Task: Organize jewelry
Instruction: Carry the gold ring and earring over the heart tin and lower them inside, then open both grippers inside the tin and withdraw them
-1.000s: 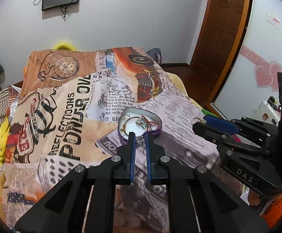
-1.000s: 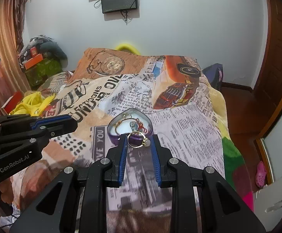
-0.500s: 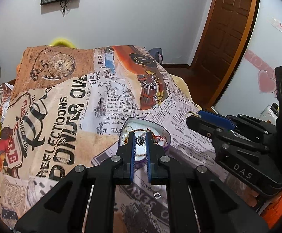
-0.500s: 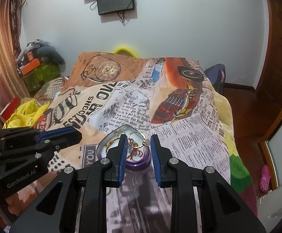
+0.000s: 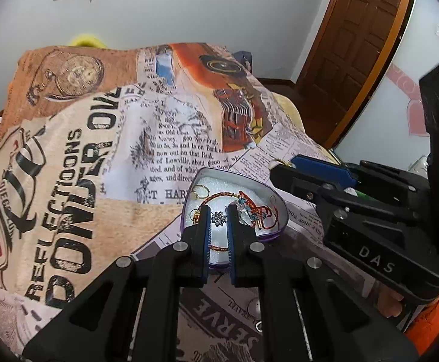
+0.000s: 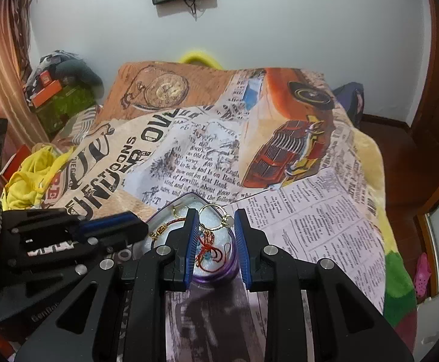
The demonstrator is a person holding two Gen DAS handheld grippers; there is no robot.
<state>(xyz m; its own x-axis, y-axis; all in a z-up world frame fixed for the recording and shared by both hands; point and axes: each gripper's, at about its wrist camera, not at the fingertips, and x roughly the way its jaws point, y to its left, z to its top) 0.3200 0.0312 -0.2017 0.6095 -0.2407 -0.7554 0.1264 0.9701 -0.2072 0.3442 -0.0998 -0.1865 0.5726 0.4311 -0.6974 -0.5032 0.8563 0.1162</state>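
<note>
Over heart-shaped tin [image 5: 275, 208], gold ring [image 6: 215, 218], star charm [image 5: 219, 219]
</note>
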